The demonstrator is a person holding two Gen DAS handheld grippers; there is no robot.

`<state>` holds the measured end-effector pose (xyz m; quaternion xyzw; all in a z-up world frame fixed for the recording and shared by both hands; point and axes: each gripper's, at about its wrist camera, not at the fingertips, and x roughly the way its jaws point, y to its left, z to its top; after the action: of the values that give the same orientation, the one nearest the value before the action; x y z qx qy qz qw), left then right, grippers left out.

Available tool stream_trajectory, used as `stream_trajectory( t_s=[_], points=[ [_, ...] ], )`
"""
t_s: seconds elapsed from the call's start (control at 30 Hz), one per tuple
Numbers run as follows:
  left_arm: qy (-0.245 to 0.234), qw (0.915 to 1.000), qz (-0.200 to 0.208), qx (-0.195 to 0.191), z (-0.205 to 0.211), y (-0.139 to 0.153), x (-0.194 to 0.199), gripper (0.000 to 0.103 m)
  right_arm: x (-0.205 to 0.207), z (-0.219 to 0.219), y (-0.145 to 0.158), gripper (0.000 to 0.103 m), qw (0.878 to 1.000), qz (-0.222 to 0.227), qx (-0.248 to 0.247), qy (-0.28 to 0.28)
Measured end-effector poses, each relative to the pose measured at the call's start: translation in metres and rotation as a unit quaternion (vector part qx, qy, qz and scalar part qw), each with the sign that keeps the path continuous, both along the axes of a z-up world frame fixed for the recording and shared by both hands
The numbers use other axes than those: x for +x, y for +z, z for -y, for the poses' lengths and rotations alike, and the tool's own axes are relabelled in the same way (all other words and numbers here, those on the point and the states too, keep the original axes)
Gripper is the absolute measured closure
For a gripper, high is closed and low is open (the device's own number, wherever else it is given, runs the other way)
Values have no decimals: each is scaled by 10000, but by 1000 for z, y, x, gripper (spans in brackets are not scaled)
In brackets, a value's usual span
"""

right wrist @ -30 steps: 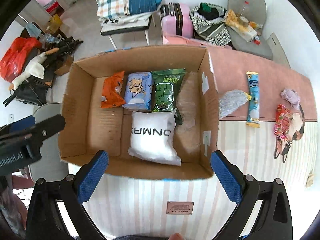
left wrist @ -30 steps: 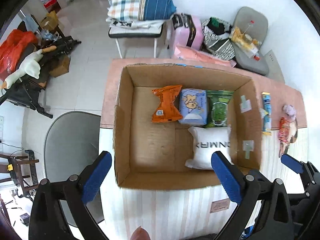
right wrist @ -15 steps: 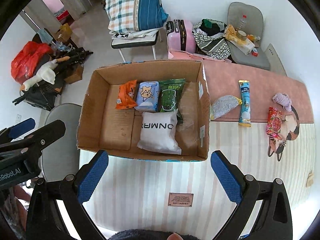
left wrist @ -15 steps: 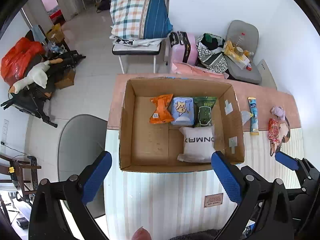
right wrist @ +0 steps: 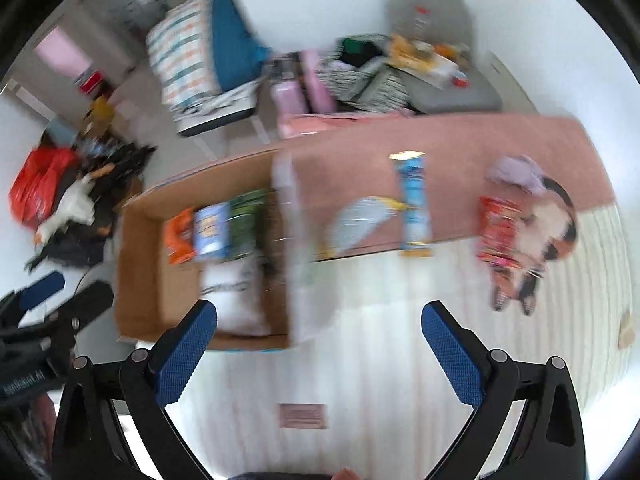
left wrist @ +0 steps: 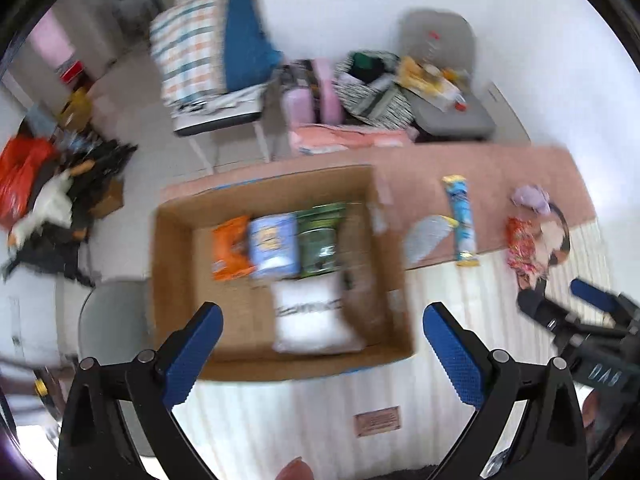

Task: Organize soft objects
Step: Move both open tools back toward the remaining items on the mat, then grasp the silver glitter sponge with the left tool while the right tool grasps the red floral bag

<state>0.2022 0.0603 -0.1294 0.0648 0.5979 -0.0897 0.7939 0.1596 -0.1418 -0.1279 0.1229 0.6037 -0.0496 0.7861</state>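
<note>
Both claws wide open, empty – left (left wrist: 320,344), right (right wrist: 320,340) | box (left wrist: 172,280) holds four packs; silver pouch (right wrist: 356,224), blue stick (right wrist: 414,204), red pack (right wrist: 498,232) on bench | risk: frames blurred – misjudged grab could crush or miss a soft pack

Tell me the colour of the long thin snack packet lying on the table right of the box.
Light blue with yellow ends; the snack packet shows best in the right wrist view.

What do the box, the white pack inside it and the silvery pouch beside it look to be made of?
Box: corrugated cardboard, matte brown walls with raw edges. White pack: puffy and pillow-like with dark lettering, probably soft plastic film, though blur hides the finish. Silvery pouch: grey and shiny, likely metallised foil or film.
</note>
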Motion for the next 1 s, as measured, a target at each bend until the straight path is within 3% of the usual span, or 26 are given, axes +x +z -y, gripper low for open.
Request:
stream_trajectory(
  t_s=[0.13,0.23,0.33,0.6,0.73,0.87,0.9,0.97,1.0],
  points=[
    [-884,9942,-235,571,100,-39,38,1,15,88,-31,0,9980,-371,-149,-489],
    [-1440,9829,-604,973,163,-86,66,1,31,147,-65,0,9945,-713,-141,-749],
    [-1936,9654,-1023,1414,212,-138,89,1,46,191,-102,0,9904,-1059,-12,-891],
    [-2149,9343,-2175,1832,241,-235,122,4,74,244,-190,0,9763,-1830,389,-1089],
    [-2073,9272,-2448,1936,240,-261,126,4,85,250,-218,1,9711,-2067,505,-1085],
    [-2070,9240,-2588,1909,240,-269,128,4,93,248,-234,3,9687,-2200,551,-1009],
    [-2065,9233,-2622,1901,241,-271,128,7,96,247,-238,3,9682,-2232,558,-985],
    [-2049,9192,-2746,1943,240,-277,128,29,99,246,-244,4,9667,-2311,546,-952],
    [-2029,9183,-2808,1918,237,-279,128,31,100,245,-248,6,9656,-2362,539,-944]
  ],
)
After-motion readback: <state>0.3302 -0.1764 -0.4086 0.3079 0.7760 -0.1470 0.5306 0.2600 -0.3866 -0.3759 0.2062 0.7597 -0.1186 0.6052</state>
